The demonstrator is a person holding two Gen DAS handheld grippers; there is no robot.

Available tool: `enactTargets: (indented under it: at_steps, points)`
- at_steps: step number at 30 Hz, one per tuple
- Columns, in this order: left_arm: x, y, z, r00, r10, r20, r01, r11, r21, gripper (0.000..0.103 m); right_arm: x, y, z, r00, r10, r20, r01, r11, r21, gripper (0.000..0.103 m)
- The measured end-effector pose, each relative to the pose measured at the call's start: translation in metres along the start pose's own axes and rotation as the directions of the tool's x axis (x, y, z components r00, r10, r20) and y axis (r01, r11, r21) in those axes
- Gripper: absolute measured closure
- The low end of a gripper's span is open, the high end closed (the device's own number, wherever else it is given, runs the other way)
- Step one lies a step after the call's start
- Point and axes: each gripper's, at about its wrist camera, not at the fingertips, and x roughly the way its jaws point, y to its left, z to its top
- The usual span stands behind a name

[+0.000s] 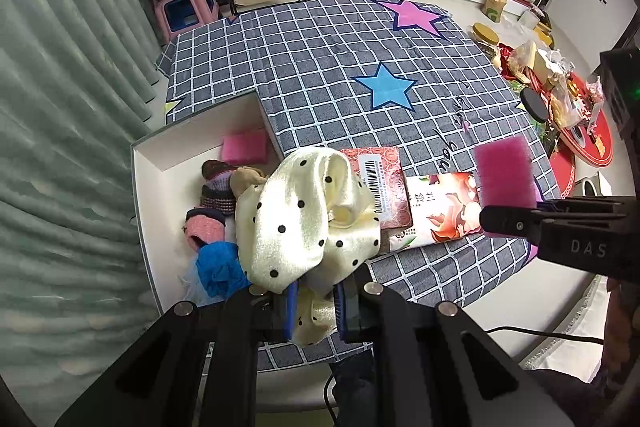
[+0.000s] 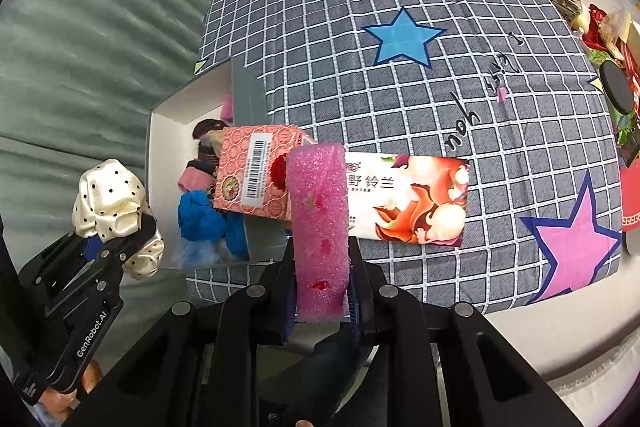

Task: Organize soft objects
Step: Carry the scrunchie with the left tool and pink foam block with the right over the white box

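Both loads look mid-carry toward the white box [image 1: 150, 183]: left claw [image 1: 316, 307] clenched on the dotted cloth [image 1: 296, 219], right claw [image 2: 322, 291] on the pink sponge [image 2: 320, 227]; next, lower and release inside the box.

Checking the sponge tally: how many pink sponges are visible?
2: one sponge held in the right claw; another sponge lying in the white box. Others may be hidden.

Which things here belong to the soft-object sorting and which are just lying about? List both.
Job:
cream polka-dot cloth, in the left tool
pink sponge, in the right tool
white box holding a blue cloth and knitted pieces

Lying about:
tissue pack
red patterned packet
jars
pink stool
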Motion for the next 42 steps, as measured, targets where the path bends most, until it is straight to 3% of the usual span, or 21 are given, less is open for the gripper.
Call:
enactTargets:
  at_steps: [16, 42]
  points:
    - [-0.005, 0.023, -0.007, 1.000, 0.006, 0.008, -0.005, 0.998, -0.069, 0.087, 0.000, 0.019, 0.002, 1.000, 0.004, -0.003, -0.004, 0.999, -0.049, 0.080]
    - [-0.006, 0.101, -0.032, 0.998, 0.064, -0.001, -0.062, 0.961, -0.271, 0.087, 0.018, 0.105, 0.021, 0.999, 0.019, -0.045, -0.030, 0.968, -0.248, 0.080]
